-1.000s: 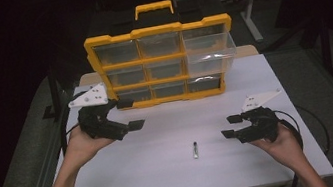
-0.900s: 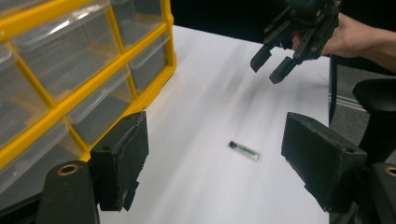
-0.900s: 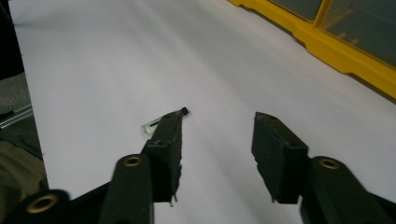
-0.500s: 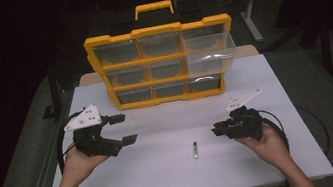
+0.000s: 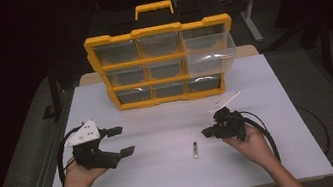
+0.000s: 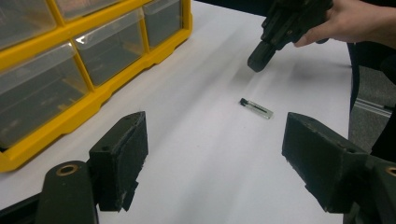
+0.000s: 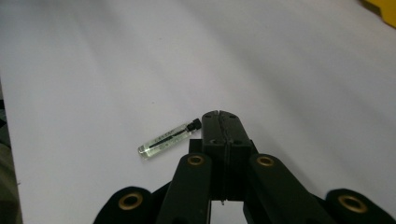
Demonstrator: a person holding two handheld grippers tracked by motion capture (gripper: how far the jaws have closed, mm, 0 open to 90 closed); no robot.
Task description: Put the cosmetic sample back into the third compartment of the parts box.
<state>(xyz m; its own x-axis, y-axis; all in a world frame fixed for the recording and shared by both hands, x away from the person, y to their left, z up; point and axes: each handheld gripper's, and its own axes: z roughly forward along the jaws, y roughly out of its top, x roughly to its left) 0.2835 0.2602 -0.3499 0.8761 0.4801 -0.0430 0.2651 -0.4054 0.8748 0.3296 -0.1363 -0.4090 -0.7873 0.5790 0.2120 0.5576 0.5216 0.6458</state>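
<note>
Organizer (image 5: 162, 63), yellow frame with clear drawers, stands upright at upper centre of the white counter (image 5: 167, 174); one right-hand drawer (image 5: 210, 52) juts forward, contents not discernible. Vial (image 5: 195, 149), small, clear and dark-capped, lies flat at lower centre. Left gripper (image 5: 120, 141), lower left, jaws wide and empty; right gripper (image 5: 206, 132), just right of the vial, jaws closed on nothing.

We cannot read the print on the small vial (image 7: 169, 138), the drawers of the yellow organizer (image 6: 79, 70) look too cloudy to show any contents, and its left part is cut by the edge.
</note>
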